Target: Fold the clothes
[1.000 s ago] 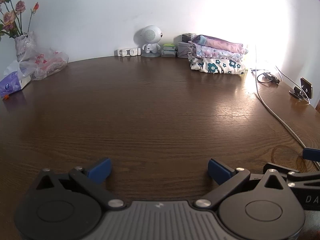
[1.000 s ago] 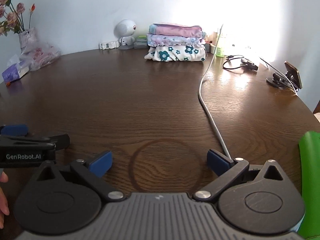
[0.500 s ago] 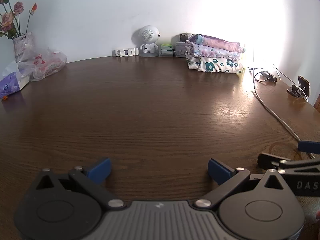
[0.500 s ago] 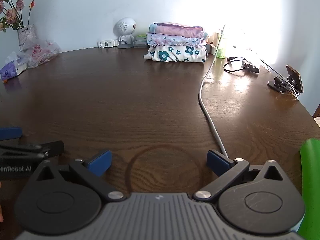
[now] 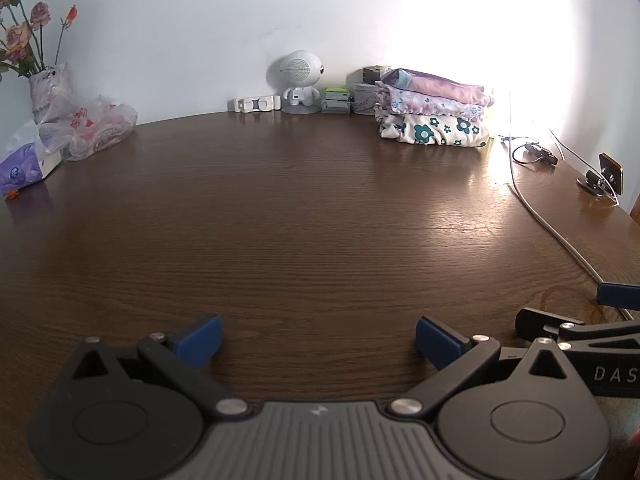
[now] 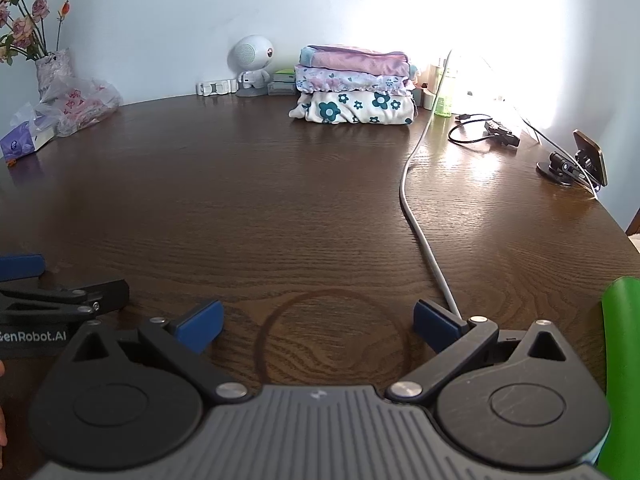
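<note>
Three folded garments sit stacked [image 5: 434, 114] [image 6: 354, 86], pink over pastel floral over white with teal flowers, at the far edge of the brown surface [image 5: 300, 220] by the wall, well apart from the left gripper [image 5: 318, 338] and right gripper [image 6: 316, 326], both spread wide and holding nothing.

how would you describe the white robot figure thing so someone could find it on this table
Look along the far edge of the dark wooden table, where it meets the wall. Just left of the stack of folded clothes stands a small robot figure. It is the only rounded white thing there, with a big ball head on a short body.
</note>
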### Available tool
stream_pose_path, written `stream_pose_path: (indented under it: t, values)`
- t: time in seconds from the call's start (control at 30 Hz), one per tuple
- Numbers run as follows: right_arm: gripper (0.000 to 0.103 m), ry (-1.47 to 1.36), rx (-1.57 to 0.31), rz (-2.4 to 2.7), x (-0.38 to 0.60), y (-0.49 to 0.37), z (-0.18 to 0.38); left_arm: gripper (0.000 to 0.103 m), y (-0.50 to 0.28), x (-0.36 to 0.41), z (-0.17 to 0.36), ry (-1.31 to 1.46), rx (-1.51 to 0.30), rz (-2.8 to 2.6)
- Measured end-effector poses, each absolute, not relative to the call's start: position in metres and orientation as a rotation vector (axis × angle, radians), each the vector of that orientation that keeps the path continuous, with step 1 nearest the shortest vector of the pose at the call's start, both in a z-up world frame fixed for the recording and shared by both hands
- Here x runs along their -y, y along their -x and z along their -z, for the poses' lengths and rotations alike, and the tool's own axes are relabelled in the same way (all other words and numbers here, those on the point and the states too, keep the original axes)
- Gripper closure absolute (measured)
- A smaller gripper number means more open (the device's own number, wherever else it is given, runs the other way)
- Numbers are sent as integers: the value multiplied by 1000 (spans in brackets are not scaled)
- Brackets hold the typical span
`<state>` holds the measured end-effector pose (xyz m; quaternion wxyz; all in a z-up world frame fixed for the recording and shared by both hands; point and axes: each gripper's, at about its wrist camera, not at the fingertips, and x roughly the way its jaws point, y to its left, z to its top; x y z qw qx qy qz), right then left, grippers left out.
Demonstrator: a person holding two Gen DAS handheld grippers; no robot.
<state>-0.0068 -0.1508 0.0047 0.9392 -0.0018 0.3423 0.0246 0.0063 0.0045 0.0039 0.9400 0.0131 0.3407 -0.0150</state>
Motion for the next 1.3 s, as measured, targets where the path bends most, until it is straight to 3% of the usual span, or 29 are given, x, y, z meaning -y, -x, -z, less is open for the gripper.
stream_pose_path:
  t: [1.3]
  values:
    - [1, 2, -700, -49, 152, 6, -4, 0, -7, -6, -4, -27, -696, 34]
